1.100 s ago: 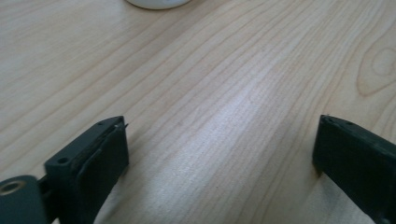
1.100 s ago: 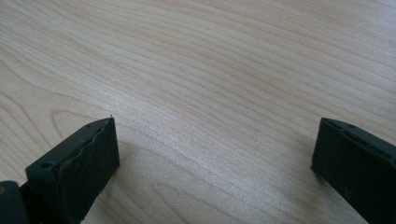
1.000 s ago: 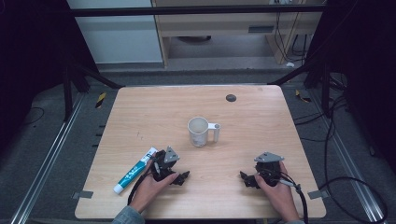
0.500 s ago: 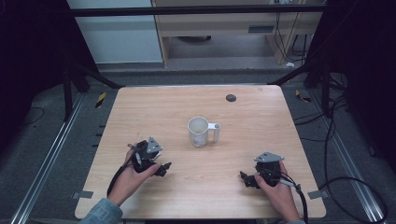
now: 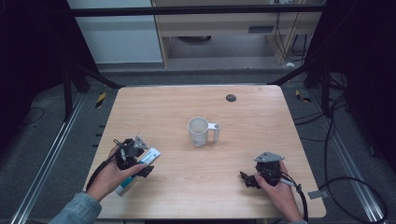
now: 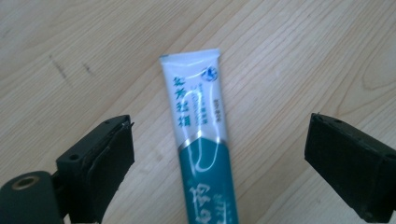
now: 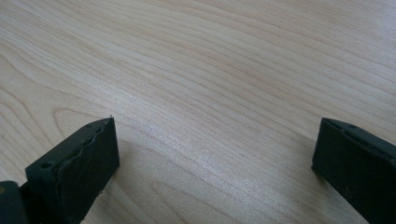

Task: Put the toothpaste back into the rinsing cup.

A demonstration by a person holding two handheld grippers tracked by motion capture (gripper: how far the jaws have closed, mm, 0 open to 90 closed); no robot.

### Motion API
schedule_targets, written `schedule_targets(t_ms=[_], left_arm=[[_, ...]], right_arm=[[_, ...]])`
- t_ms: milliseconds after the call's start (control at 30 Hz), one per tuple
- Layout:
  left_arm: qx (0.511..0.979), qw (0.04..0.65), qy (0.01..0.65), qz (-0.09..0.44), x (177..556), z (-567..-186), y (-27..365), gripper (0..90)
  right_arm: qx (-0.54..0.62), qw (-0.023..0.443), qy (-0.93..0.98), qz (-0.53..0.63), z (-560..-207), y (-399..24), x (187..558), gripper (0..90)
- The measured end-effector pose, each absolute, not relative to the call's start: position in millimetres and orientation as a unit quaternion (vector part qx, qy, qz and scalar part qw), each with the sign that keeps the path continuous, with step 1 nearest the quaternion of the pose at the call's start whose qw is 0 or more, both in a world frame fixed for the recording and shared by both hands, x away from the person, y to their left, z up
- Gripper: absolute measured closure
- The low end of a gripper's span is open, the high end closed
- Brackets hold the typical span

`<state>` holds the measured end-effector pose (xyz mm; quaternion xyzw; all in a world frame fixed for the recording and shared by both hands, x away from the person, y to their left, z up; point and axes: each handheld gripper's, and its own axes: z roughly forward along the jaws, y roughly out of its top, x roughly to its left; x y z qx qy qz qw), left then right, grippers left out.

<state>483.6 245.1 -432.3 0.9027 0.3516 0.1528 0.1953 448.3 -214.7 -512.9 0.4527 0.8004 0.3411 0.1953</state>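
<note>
- The wooden table [image 5: 196, 196] carries everything, and most of its top lies bare, so both grippers have room to work from the near edge.
- The white mug [image 5: 200, 131] stands upright near the middle, handle towards the person's right. Its mouth faces up and, from the high view, nothing shows inside it. Standing open and well apart from both grippers, it looks like a likely place for the tube to go.
- The left gripper [image 5: 140, 161] hangs over the toothpaste tube at the near left of the table. Its jaws are spread wide with the tube between them and clear of both pads, so nothing is gripped yet. I judge this a line-up for a pinch across the tube's width.
- The right gripper [image 5: 250, 179] rests near the right front of the table, jaws also wide apart with bare wood between them; it seems parked out of the way.
- The toothpaste tube [image 6: 201, 140] lies flat on the wood, crimped white end pointing away from the left gripper's camera.
- A small dark disc [image 5: 230, 98] sits at the far side, well apart.
</note>
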Motion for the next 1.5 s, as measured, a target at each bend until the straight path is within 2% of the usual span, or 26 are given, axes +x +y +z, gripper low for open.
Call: schedule_targets(t_ms=[400, 700, 933, 1167, 1500], left_arm=[[0.896, 0.161, 0.382, 0.158, 485, -411, 268, 8.0], [0.891, 0.15, 0.404, 0.139, 486, -400, 294, 8.7], [0.9, 0.134, 0.392, 0.133, 490, -391, 288, 9.0], [0.912, 0.112, 0.378, 0.117, 498, -399, 272, 10.7], [0.917, 0.081, 0.383, 0.077, 512, -416, 257, 23.1]], right_arm=[[0.469, 0.203, 0.791, 0.337, -513, -215, 462, 0.5], [0.475, 0.206, 0.787, 0.335, -513, -215, 462, 0.8], [0.478, 0.207, 0.786, 0.334, -513, -214, 462, 0.8], [0.485, 0.21, 0.781, 0.332, -513, -213, 462, 0.7], [0.486, 0.21, 0.781, 0.332, -513, -213, 462, 0.7]])
